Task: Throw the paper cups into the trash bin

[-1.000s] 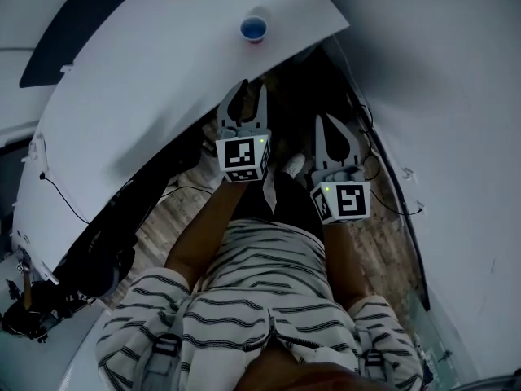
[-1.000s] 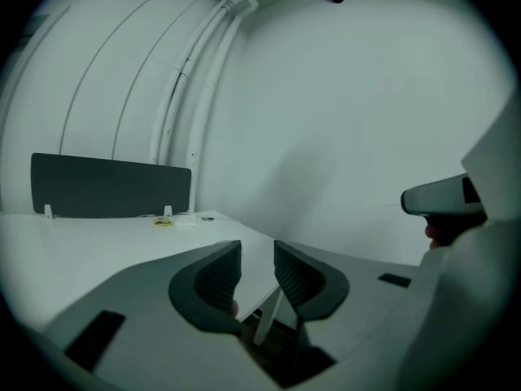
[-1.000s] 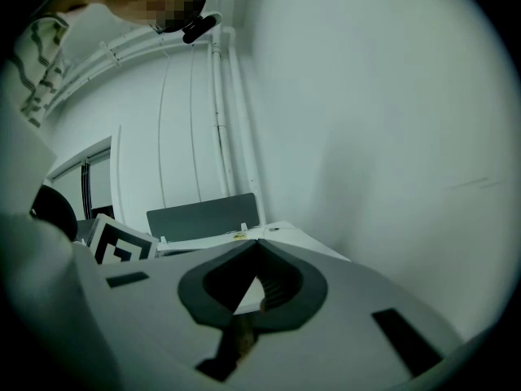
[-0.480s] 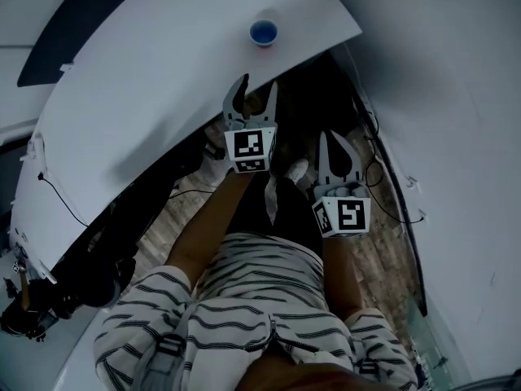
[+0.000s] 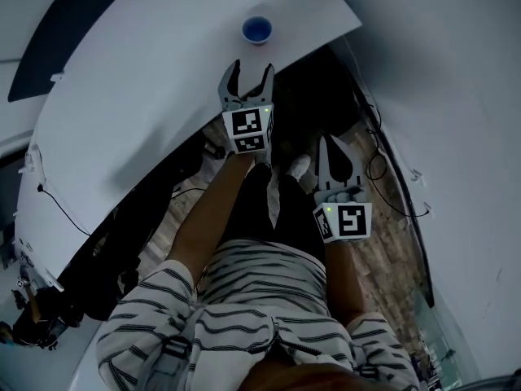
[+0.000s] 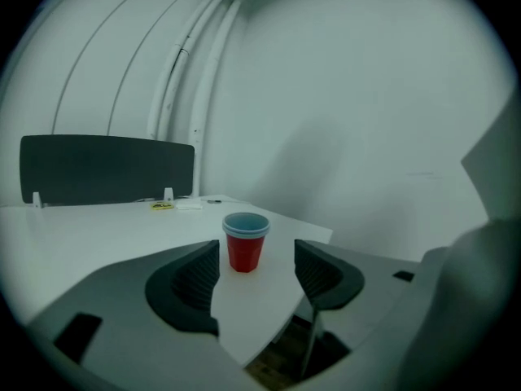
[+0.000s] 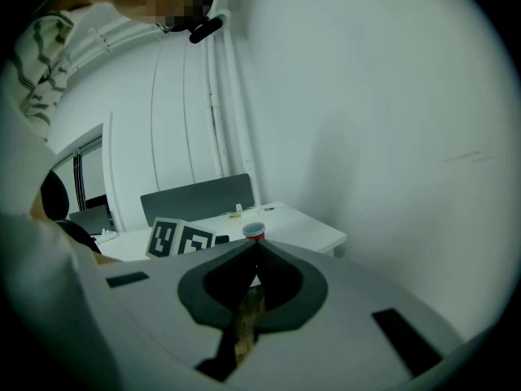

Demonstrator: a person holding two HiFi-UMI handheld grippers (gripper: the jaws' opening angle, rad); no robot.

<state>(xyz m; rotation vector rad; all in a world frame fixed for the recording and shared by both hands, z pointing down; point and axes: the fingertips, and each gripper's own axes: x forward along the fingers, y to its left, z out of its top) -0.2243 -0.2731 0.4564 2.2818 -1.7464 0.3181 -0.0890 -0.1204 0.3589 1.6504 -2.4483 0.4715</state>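
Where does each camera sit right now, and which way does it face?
Head view: on the person's head, steeply down at the table, striped shirt, both forearms, both grippers.
Left gripper view: on the left gripper, along its open jaws, which have just been opening, empty, toward the red cup.
Right gripper view: on the right gripper, along shut jaws; the left gripper's marker cube and the person's striped sleeve show.
All three show the red cup.

Paper cup (image 5: 256,29) on white table (image 5: 138,88)
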